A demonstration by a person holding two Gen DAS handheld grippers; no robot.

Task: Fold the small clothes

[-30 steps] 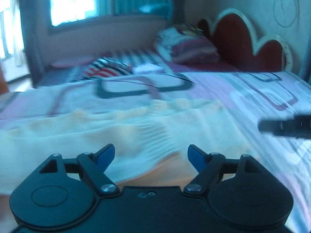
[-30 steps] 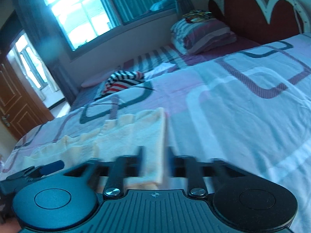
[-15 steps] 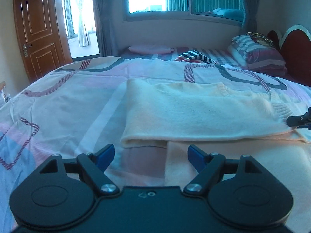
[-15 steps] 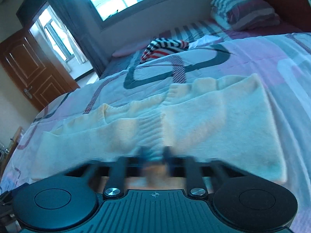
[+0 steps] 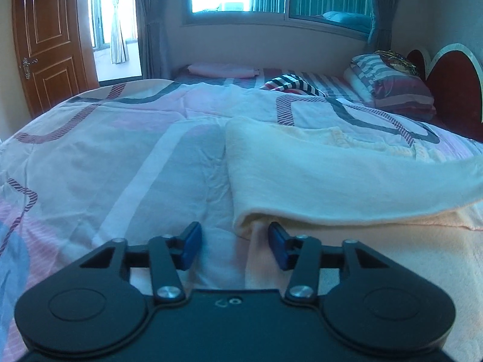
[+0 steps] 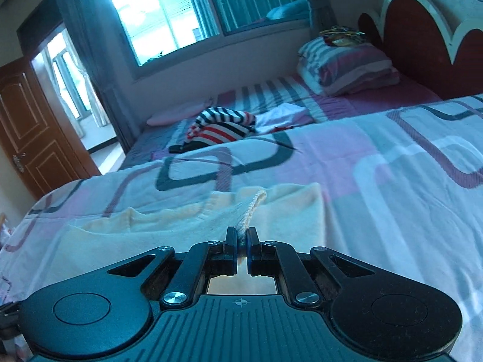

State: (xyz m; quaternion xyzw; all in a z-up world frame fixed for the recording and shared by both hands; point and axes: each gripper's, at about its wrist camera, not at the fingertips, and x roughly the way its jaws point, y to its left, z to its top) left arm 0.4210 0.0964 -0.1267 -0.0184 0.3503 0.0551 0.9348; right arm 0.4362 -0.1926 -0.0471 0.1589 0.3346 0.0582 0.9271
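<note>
A cream knit sweater [image 5: 347,178] lies on the patterned bed cover, partly folded over itself. In the left wrist view my left gripper [image 5: 232,246] is open and empty, its blue fingertips low over the cover on either side of the sweater's near folded corner. In the right wrist view my right gripper [image 6: 240,249] is shut on the ribbed edge of the sweater [image 6: 193,226] and holds it slightly lifted, so a ridge of cloth rises in front of the jaws.
A striped red, white and dark garment [image 6: 223,126] lies further back on the bed, also in the left wrist view [image 5: 294,83]. Striped pillows [image 6: 347,63] rest by the red headboard [image 6: 422,33]. A brown door [image 5: 45,39] stands at left.
My left gripper has swung left and come down to the sweater's near folded corner, jaws narrowing but still open. My right gripper stays shut on the sweater's ribbed edge and has drawn it over.
</note>
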